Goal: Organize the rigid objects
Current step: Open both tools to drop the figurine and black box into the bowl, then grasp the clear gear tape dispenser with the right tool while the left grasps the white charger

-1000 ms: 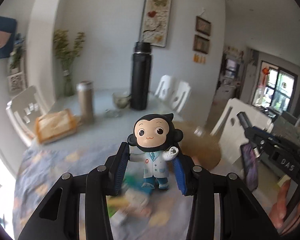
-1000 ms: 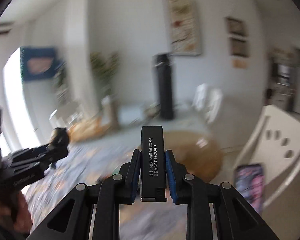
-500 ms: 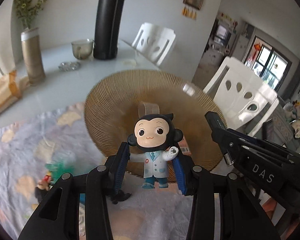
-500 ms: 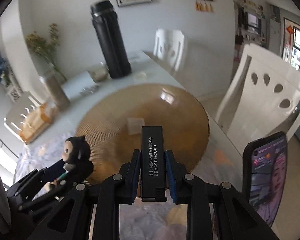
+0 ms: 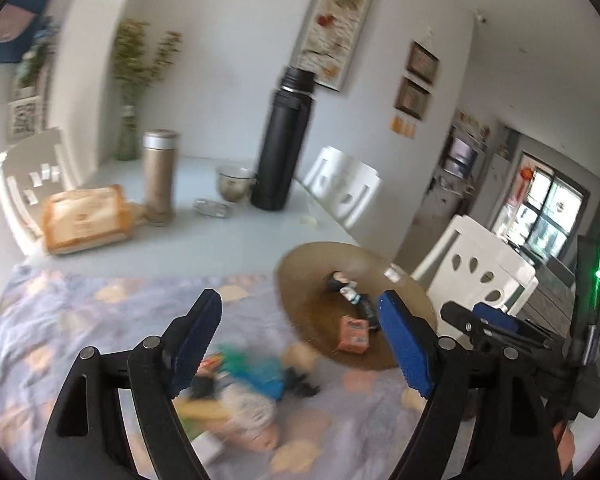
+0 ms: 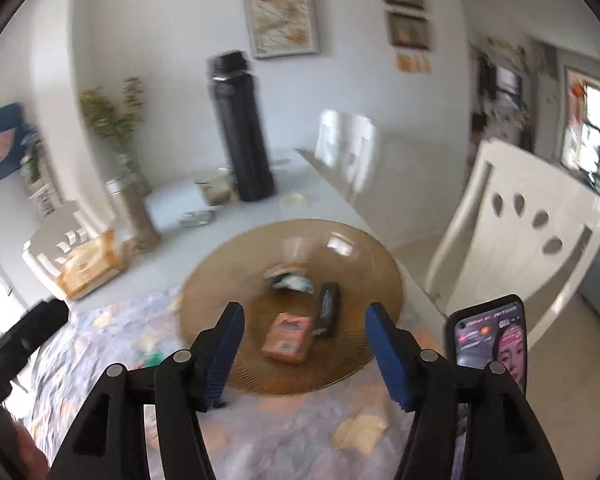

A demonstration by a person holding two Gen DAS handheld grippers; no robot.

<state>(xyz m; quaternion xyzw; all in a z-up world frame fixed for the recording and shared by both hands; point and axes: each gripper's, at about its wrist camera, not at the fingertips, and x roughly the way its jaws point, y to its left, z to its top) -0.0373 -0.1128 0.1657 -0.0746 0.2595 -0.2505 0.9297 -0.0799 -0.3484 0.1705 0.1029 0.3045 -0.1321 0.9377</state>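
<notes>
Both views were motion-blurred. Left gripper (image 5: 300, 344) and right gripper (image 6: 302, 354) had just been opening; each stood spread with nothing between its pads. The figurine (image 5: 346, 286) lay toppled on the woven tray (image 6: 228, 276), its details smeared. The black stick (image 6: 329, 309) lay flat beside it, long axis running away from the camera, just beside an orange packet (image 6: 288, 338). Toys (image 5: 240, 388) on the cloth were indistinct.

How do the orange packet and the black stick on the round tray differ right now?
The orange packet is squarish, wider and bright; the black stick is narrow, long and dark. The packet lies nearer the camera, the stick just beyond and to its right. Both lie flat on the brown ribbed tray, free of either gripper.
</notes>
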